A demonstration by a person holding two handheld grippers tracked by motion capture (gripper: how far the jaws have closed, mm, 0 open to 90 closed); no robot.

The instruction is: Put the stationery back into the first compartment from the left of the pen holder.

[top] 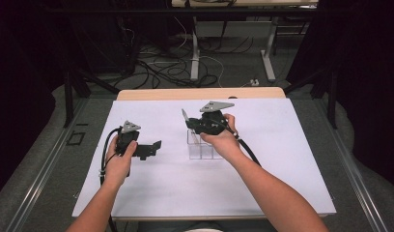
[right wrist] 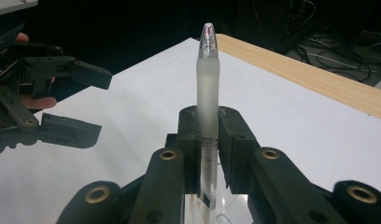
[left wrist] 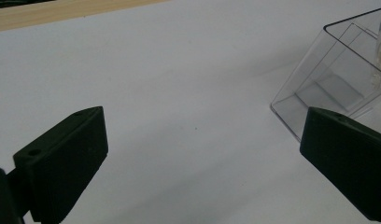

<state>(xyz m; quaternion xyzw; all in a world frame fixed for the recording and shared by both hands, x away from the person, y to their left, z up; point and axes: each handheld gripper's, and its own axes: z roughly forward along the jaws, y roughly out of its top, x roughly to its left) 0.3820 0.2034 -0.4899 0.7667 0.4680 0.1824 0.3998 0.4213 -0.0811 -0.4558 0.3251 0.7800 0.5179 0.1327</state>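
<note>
Pen (right wrist: 208,93), frosted and translucent with a clear rounded cap, stands upright between the fingers of the right gripper (right wrist: 208,154), which are closed tight on its lower barrel. In the high view the right gripper (top: 195,124) hangs directly over a clear plastic holder (top: 201,147), with the pen (top: 185,116) poking up at a slant from it; in the right gripper view the pen's bottom end reaches down into the holder (right wrist: 212,210). That holder, a see-through box with an inner divider, sits on the white sheet (top: 262,159) that covers the bench (top: 200,93). To the left, the left gripper (top: 154,149) rests low over the sheet near the holder, its fingers (left wrist: 62,163) spread wide with nothing between them; the holder (left wrist: 328,79) lies just past its right finger.
</note>
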